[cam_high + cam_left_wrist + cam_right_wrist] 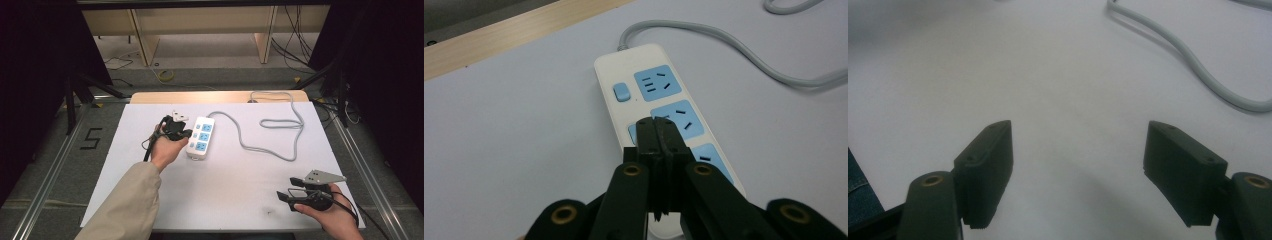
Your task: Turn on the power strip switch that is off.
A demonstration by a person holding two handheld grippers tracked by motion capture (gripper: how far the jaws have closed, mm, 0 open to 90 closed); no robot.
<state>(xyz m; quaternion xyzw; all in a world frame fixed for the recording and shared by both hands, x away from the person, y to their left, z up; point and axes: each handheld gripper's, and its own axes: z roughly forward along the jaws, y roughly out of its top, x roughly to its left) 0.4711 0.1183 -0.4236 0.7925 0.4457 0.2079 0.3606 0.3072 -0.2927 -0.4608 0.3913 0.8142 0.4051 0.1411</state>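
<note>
White table here, power strip lying left of centre. My left gripper is clenched empty, tips right over its middle switch. My right gripper hangs released at the near right.

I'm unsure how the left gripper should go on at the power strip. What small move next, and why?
Probably press the left gripper gently down: its shut jaws sit right over the middle blue switch on the power strip. The right gripper waits open, far off.

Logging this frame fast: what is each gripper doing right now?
Left gripper: shut, holding nothing, tips over the white plastic power strip with blue sockets.
Right gripper: open, empty, above the white table.
</note>
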